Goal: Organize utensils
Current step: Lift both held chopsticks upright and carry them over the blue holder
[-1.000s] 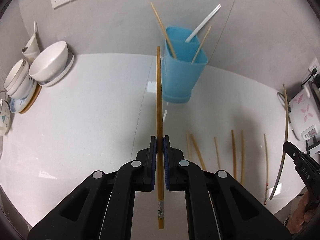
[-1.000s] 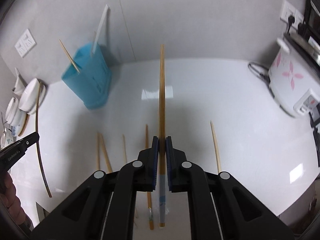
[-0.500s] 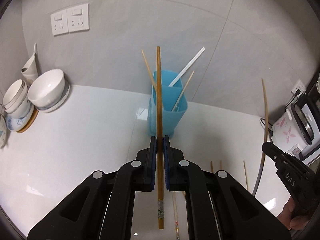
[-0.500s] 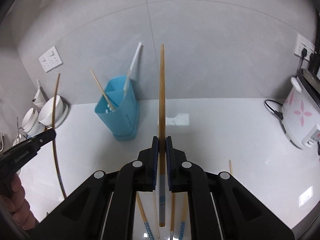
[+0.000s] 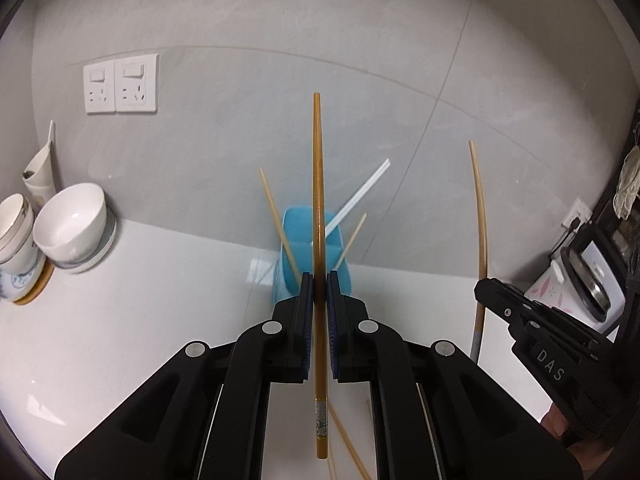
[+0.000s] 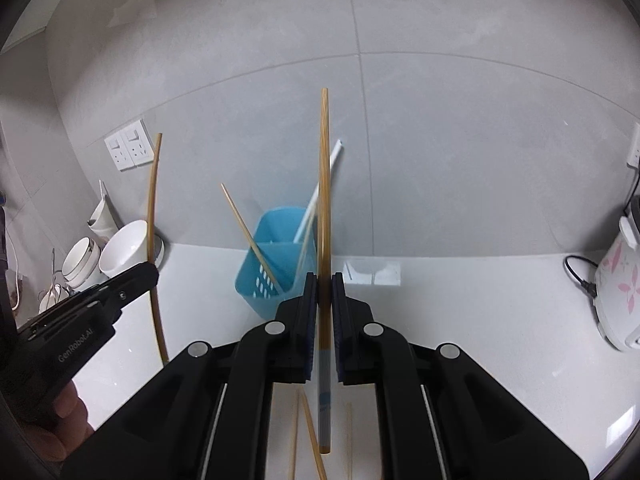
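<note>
A blue utensil holder (image 5: 292,232) (image 6: 272,252) stands on the white counter by the wall, with two wooden chopsticks and a white one leaning in it. My left gripper (image 5: 319,280) is shut on a brown chopstick (image 5: 318,184) that points up in front of the holder. My right gripper (image 6: 324,280) is shut on another wooden chopstick (image 6: 325,184) with a grey-blue end. Each gripper shows in the other's view: the right gripper (image 5: 486,286) at the right edge, the left gripper (image 6: 150,270) at the left. Loose chopsticks (image 6: 306,432) lie on the counter below.
White bowls (image 5: 74,224) and stacked cups (image 5: 16,236) sit at the back left under wall sockets (image 5: 120,84). A rice cooker (image 6: 618,280) with a pink flower print stands at the right, its cable on the counter.
Both grippers have risen and tilted up with their chopsticks. The holder now sits lower in each view, behind the fingertips, and most loose chopsticks have dropped out of sight.
</note>
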